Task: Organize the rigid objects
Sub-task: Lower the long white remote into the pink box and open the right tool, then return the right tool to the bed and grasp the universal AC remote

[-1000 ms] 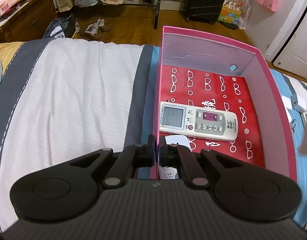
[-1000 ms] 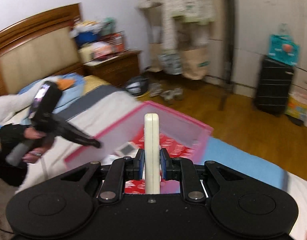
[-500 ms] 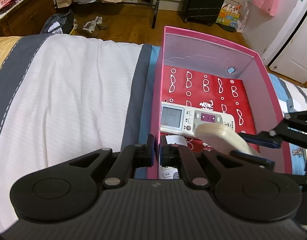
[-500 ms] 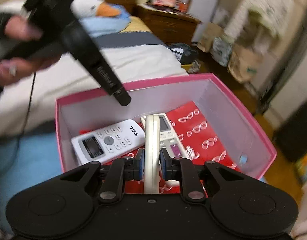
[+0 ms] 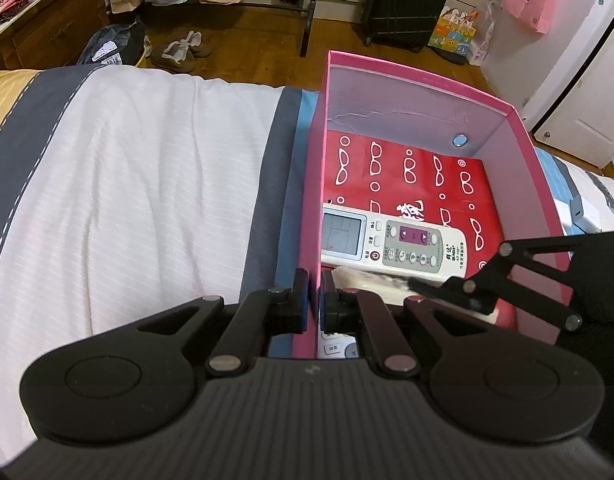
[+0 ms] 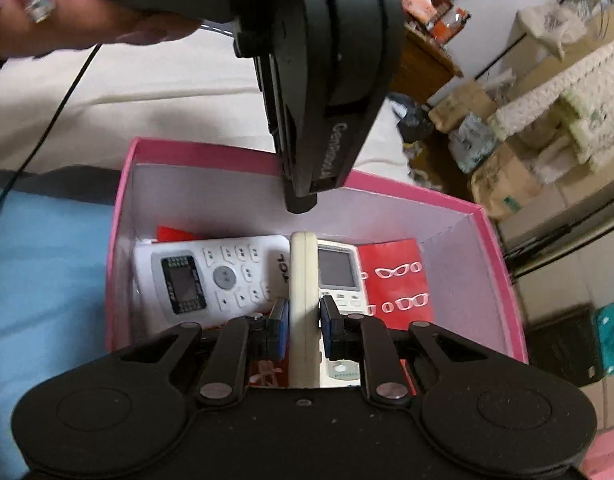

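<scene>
A cream remote (image 6: 303, 304) stands on its narrow edge inside the pink box (image 6: 503, 292), low over the two remotes that lie flat on the box's red patterned lining (image 6: 391, 268). The right gripper (image 6: 301, 326) has its jaws closed on the cream remote's two broad sides. To its left lies a white remote (image 6: 211, 276) with a dark screen; to its right, partly hidden, lies a grey-screened remote (image 5: 391, 242). The left gripper (image 5: 312, 300) has its jaws pinched shut on the box's left wall, one finger outside and one inside. A hand (image 6: 67, 16) holds that gripper's handle in the right wrist view. The box sits on a bed (image 5: 147, 184) with a white, grey and blue cover. Beyond it are a wooden floor (image 5: 243, 36) and a black suitcase (image 5: 407, 0).
</scene>
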A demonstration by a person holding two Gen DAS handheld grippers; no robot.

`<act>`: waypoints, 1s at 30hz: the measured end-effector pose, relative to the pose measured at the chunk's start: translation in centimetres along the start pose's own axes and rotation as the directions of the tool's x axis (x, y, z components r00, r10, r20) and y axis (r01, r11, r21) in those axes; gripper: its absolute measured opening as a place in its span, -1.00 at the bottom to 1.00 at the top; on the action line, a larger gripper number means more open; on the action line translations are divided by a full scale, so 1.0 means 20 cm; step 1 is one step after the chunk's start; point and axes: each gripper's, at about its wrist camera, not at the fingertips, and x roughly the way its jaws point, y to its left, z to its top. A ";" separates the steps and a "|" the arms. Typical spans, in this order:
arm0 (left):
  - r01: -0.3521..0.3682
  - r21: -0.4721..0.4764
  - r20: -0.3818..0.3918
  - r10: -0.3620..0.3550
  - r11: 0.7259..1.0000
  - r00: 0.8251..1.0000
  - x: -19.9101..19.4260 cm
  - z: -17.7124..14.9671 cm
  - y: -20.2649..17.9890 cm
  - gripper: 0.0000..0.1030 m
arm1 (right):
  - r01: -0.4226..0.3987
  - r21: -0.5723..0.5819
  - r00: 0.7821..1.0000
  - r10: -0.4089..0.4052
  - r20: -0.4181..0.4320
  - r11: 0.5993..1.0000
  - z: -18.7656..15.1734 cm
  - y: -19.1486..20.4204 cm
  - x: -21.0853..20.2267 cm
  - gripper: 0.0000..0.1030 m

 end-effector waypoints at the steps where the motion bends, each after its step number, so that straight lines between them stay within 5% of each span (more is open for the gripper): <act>1: 0.003 -0.002 0.000 -0.003 1.000 1.000 0.00 0.00 0.00 -0.91 | -0.042 0.027 0.999 0.041 0.022 0.999 0.00 -0.02 -0.01 -0.57; 6: 0.010 -0.006 -0.002 -0.010 1.000 1.000 0.00 0.00 0.01 -0.90 | -0.255 0.259 0.966 0.237 0.100 0.932 -0.04 -0.16 -0.05 -0.47; 9: 0.007 -0.003 -0.002 -0.008 1.000 1.000 0.00 0.00 0.01 -0.90 | -0.372 0.446 0.928 0.326 0.179 0.814 -0.12 -0.28 -0.09 -0.43; 12: 0.006 -0.002 -0.003 -0.006 1.000 1.000 0.00 0.00 0.01 -0.90 | -0.414 0.594 0.910 0.323 0.260 0.690 -0.24 -0.38 -0.20 -0.41; 18: 0.002 0.000 -0.008 -0.002 1.000 1.000 0.00 0.01 0.00 -0.91 | -0.392 0.782 0.920 0.197 0.339 0.485 -0.58 -0.56 -0.50 -0.37; 25: -0.036 0.000 -0.005 0.036 0.999 0.999 0.00 0.01 -0.04 -0.90 | -0.238 0.919 0.969 0.018 0.244 0.314 -1.01 -0.67 -0.70 -0.22; 30: -0.048 0.017 -0.010 0.048 0.999 0.999 0.01 0.01 -0.05 -0.90 | -0.129 0.957 0.987 -0.055 0.148 0.261 -1.23 -0.62 -0.67 -0.17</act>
